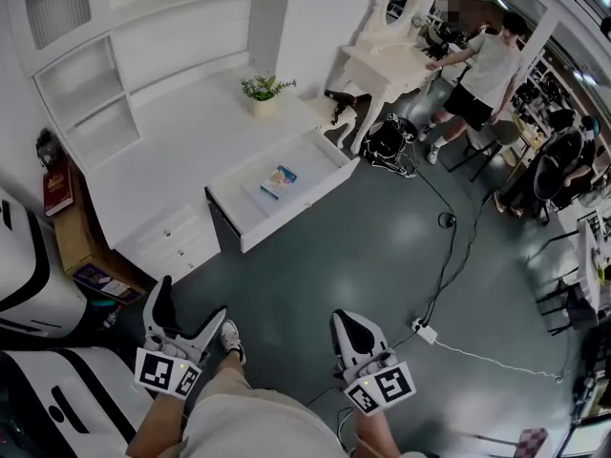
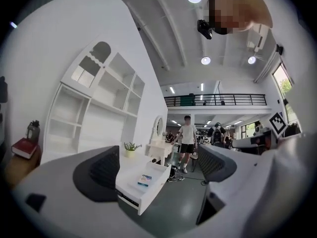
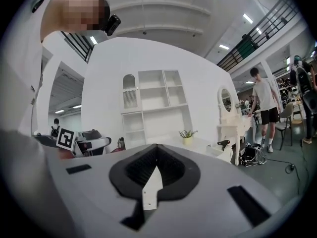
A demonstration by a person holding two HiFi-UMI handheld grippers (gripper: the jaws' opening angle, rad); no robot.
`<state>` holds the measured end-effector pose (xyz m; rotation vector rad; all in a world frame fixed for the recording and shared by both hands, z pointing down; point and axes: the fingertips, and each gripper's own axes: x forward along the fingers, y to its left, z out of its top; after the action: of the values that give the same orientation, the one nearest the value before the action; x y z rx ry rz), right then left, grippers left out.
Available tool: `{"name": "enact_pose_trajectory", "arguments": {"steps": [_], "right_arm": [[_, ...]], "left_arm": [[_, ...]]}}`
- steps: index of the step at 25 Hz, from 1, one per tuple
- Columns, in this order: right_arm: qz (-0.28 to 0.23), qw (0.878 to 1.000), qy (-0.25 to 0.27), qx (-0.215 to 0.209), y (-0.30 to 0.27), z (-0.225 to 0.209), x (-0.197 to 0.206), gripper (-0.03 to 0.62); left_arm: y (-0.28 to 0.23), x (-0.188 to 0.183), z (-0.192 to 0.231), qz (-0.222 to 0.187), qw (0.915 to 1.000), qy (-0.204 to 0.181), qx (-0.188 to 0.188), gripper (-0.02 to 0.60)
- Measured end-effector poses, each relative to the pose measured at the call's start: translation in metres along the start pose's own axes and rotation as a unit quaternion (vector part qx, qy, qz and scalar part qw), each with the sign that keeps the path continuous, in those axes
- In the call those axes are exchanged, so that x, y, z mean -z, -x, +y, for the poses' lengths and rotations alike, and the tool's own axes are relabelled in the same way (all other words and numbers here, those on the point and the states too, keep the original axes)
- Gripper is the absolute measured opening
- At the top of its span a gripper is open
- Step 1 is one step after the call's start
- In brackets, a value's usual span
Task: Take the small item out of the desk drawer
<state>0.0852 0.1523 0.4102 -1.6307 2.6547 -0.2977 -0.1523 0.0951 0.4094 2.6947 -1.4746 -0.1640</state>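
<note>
Although the drawer (image 1: 304,208) of the white desk already stood pulled out over the grey floor (image 1: 315,284), the task looked barely begun, since the person holding the tools stood well back from it. The desk's worktop (image 1: 181,132) ran along the far left of the scene beneath a tall white shelf unit (image 1: 86,74), bare apart from a potted plant (image 1: 263,89) near its far right corner. The drawer jutted from the worktop's right end toward the open floor, so the opening step seemed done, and what remained was the approach, the grasp and the lift. Both tools hung low and near, just above the person's knees. The left gripper (image 1: 191,308) had its jaws spread wide with nothing between them, and its own view looked through that gap at the drawer well beyond. The right gripper (image 1: 346,322) had its jaws pressed together, pad against pad, and held nothing. The small item (image 1: 279,180), a flat blue and white packet, lay on the drawer bottom at about its middle, clear of the walls and untouched, well apart from either tool. By this judgement, the left tool was the readier of the two.
</note>
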Motion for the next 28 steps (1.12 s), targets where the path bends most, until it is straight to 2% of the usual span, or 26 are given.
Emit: {"name": "enact_pose_trajectory", "arguments": {"steps": [6,13,22,28], "right_arm": [[0.015,1.0,0.007,0.01,-0.106,-0.014,-0.023,0.009],[0.019,0.999,0.006,0.034,-0.178,-0.026,-0.047,0.009],[0.016,0.997,-0.005,0.078,-0.193,-0.082,-0.048,0.009],[0.002,0.998,-0.011,0.06,-0.215,-0.139,-0.052,0.009]], "left_arm": [[-0.081,0.004,0.075,0.015,0.9993,0.026,0.022,0.479],[-0.147,0.006,0.13,0.027,0.9971,0.043,0.057,0.479],[-0.209,0.028,0.136,0.058,0.9941,0.046,0.079,0.479],[-0.257,0.041,0.125,0.077,0.9942,0.032,0.068,0.479]]}}
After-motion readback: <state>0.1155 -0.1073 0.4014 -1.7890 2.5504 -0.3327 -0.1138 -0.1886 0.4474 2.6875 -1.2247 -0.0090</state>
